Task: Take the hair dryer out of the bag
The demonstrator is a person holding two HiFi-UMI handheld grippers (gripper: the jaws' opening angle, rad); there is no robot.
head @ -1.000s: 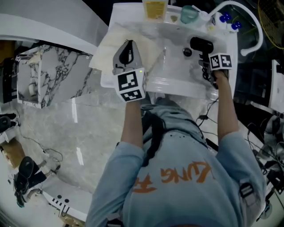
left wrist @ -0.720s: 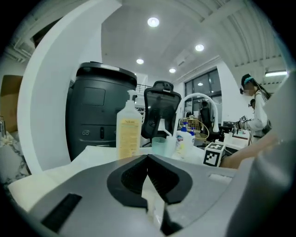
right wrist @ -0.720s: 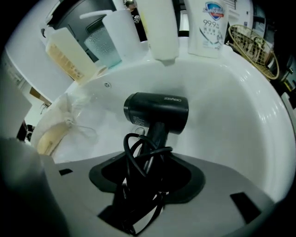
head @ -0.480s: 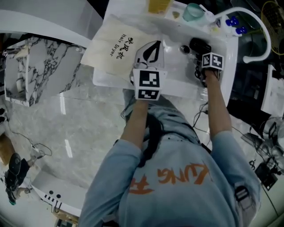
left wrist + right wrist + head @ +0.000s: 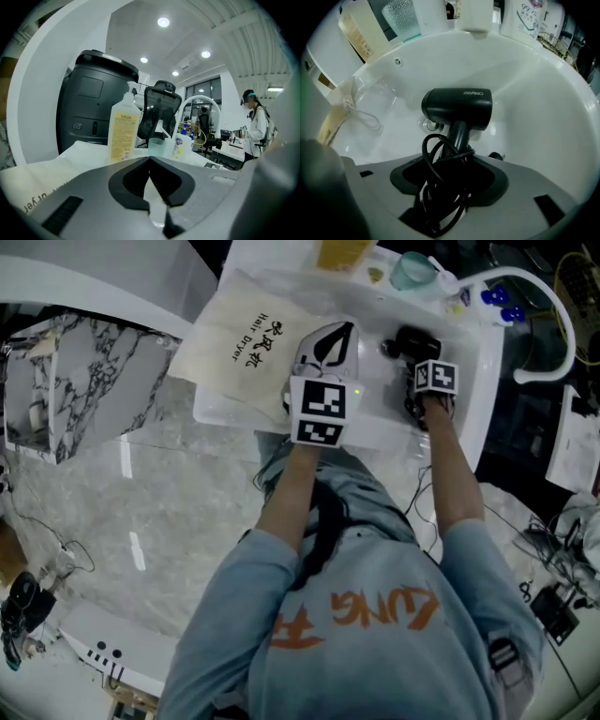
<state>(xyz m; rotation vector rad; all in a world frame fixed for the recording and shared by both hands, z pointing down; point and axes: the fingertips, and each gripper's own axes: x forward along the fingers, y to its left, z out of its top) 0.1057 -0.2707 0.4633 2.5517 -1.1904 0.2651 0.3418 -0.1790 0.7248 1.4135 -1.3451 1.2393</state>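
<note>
The black hair dryer (image 5: 412, 341) hangs in the white sink basin (image 5: 469, 352), outside the bag. My right gripper (image 5: 424, 395) points steeply down and is shut on its handle and coiled cord. In the right gripper view the dryer's barrel (image 5: 457, 108) sits just above the basin floor, the handle running into the right gripper (image 5: 450, 166). The cream bag (image 5: 239, 334) printed "Hair Dryer" lies flat on the counter left of the sink; its drawstring edge (image 5: 340, 115) hangs over the rim. My left gripper (image 5: 337, 334) is shut and empty, beside the bag over the sink's left edge, its jaw tips meeting (image 5: 150, 161).
At the sink's back stand a yellow soap bottle (image 5: 342, 251), a green cup (image 5: 412, 268) and blue-capped bottles (image 5: 502, 301). A white curved tube (image 5: 553, 315) arcs at the right. In the left gripper view the soap bottle (image 5: 123, 129) and cup (image 5: 157, 145) stand ahead.
My left gripper has moved right, off the bag to the sink's left edge, uncovering the bag's print. My right gripper has sunk lower into the basin with the hair dryer.
</note>
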